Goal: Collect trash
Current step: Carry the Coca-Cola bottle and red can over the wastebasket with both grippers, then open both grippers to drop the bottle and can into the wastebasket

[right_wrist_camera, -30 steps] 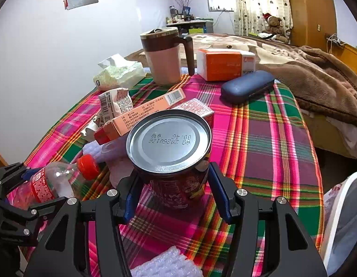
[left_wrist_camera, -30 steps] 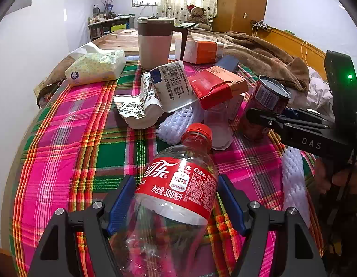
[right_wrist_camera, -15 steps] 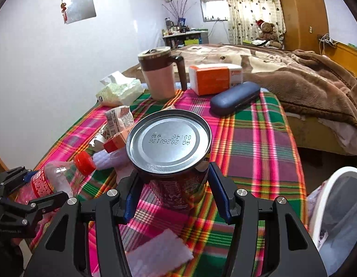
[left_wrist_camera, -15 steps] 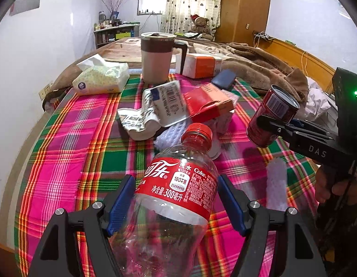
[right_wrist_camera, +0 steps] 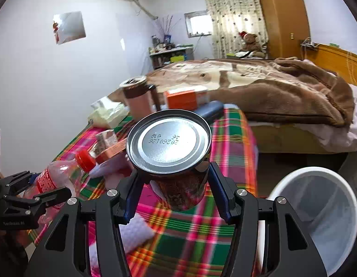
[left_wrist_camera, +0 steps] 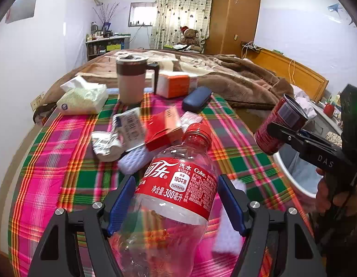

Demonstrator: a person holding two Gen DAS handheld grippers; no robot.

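Note:
My left gripper [left_wrist_camera: 176, 198] is shut on an empty Coke bottle [left_wrist_camera: 178, 184] with a red cap and label, held above the plaid table. My right gripper [right_wrist_camera: 173, 191] is shut on a red tin can [right_wrist_camera: 169, 143], silver end facing the camera, held off the table's right edge. The can also shows in the left wrist view [left_wrist_camera: 280, 124], above a white trash bin [left_wrist_camera: 293, 175]. The bin [right_wrist_camera: 316, 214] stands on the floor at lower right of the right wrist view. A pile of cartons and wrappers [left_wrist_camera: 136, 131] lies mid-table.
A lidded mug [left_wrist_camera: 131, 82], tissue pack [left_wrist_camera: 83, 97], orange box [left_wrist_camera: 176, 84] and blue case [left_wrist_camera: 196, 99] sit at the table's far end. White foam pieces [right_wrist_camera: 136, 233] lie near the front. A bed with a brown blanket [right_wrist_camera: 282, 92] stands behind.
Both grippers have lifted and pulled back from the table with their loads. The right one with the can has swung right, past the table edge, and the white bin has come fully into view.

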